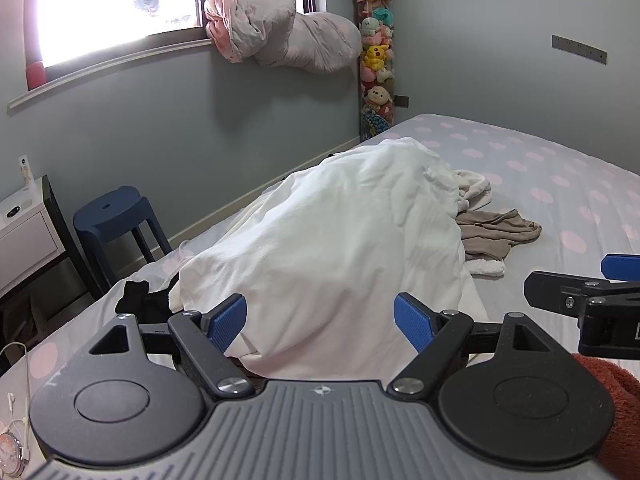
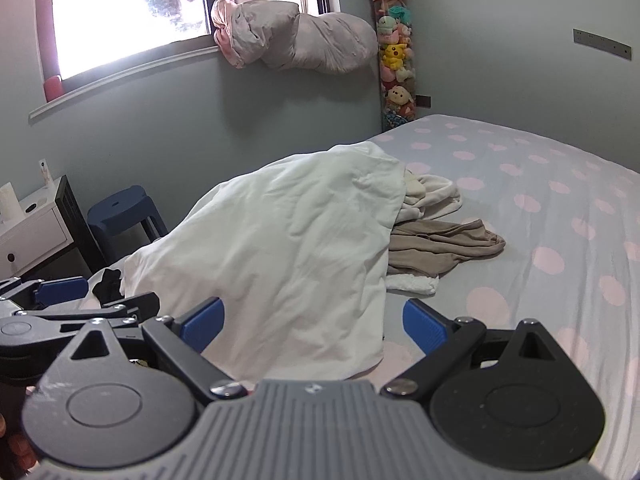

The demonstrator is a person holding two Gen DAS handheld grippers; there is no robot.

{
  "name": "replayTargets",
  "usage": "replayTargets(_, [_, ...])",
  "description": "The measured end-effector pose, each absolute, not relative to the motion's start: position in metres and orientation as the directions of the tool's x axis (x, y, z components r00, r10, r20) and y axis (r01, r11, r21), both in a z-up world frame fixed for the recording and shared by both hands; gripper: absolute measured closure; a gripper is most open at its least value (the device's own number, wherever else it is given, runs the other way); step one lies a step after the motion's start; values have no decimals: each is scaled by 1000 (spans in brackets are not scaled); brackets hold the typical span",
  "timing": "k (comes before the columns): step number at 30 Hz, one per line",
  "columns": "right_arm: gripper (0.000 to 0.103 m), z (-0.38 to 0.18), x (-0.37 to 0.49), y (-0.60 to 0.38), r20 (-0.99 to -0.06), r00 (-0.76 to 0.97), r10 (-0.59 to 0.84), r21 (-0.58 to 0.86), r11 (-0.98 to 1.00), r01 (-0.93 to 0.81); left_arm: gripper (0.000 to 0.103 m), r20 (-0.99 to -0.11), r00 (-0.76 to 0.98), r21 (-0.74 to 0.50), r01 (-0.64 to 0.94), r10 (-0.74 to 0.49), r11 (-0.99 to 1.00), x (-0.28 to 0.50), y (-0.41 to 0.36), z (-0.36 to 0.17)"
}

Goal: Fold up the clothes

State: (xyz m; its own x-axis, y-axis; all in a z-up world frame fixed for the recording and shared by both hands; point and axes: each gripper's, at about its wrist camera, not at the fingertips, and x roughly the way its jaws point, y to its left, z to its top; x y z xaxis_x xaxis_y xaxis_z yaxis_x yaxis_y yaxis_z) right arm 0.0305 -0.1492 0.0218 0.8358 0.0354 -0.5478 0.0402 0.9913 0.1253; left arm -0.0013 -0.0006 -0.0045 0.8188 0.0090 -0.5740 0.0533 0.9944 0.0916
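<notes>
Left wrist view: bed (image 1: 560, 184) carries a heaped pile w/ white garment (image 1: 320, 232) draped on top, beige garment (image 1: 496, 232) poking out beside it, prob. awaiting sorting. I've got left gripper (image 1: 320, 322) and right gripper (image 2: 312, 320) spread wide, empty, garment's near hem just ahead btw fingers.

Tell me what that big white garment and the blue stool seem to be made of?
White garment: looks like thin matte cotton-type fabric, draping in soft creases; exact fibre unclear. Blue stool: probably moulded plastic, given its smooth, faintly glossy one-piece seat and legs.
</notes>
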Motion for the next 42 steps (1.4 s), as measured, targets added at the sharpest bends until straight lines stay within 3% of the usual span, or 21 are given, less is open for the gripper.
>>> replayTargets(23, [6,22,49,-157,-557,828,59,124,992,12,22,-608,793,116,58,25,992,21,-3,-10])
replayTargets(42, [7,-5,178,-161,-650,738,180,169,981,-91,24,-717,697,60,100,-27,993,135,65,-22])
